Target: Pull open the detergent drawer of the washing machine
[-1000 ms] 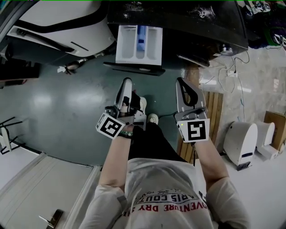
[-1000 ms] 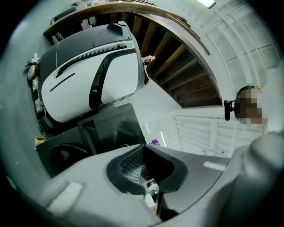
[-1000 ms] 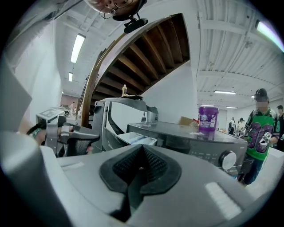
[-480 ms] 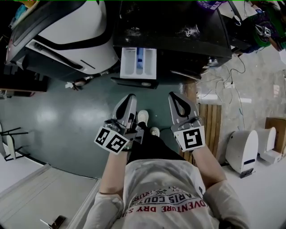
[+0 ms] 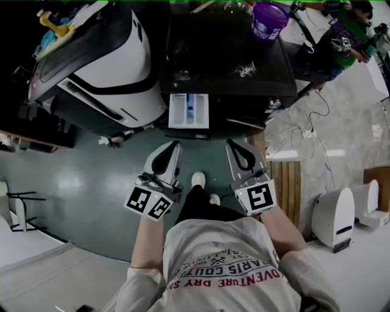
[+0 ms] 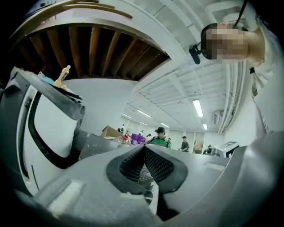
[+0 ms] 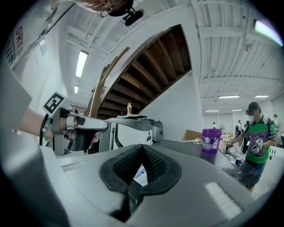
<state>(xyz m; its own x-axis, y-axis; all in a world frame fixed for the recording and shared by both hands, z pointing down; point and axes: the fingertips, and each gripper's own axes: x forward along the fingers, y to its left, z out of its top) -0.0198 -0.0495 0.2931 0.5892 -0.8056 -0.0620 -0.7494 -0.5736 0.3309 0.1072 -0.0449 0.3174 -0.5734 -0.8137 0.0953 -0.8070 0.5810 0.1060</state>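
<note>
The detergent drawer [image 5: 189, 111] stands pulled out from the front of the dark washing machine [image 5: 225, 61], its white compartments open to view. Near it but apart — side by side — hang the left hand-held gripper [image 5: 171, 148] and the right hand-held gripper [image 5: 235, 146], each with jaws pressed together on nothing. A purple cup [image 5: 269, 18] sits on the machine's top.

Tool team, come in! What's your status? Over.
Left tool shut, empty. Right tool shut, empty. Detergent drawer already open, both tools clear of it. Nothing blocking drawer.
</note>
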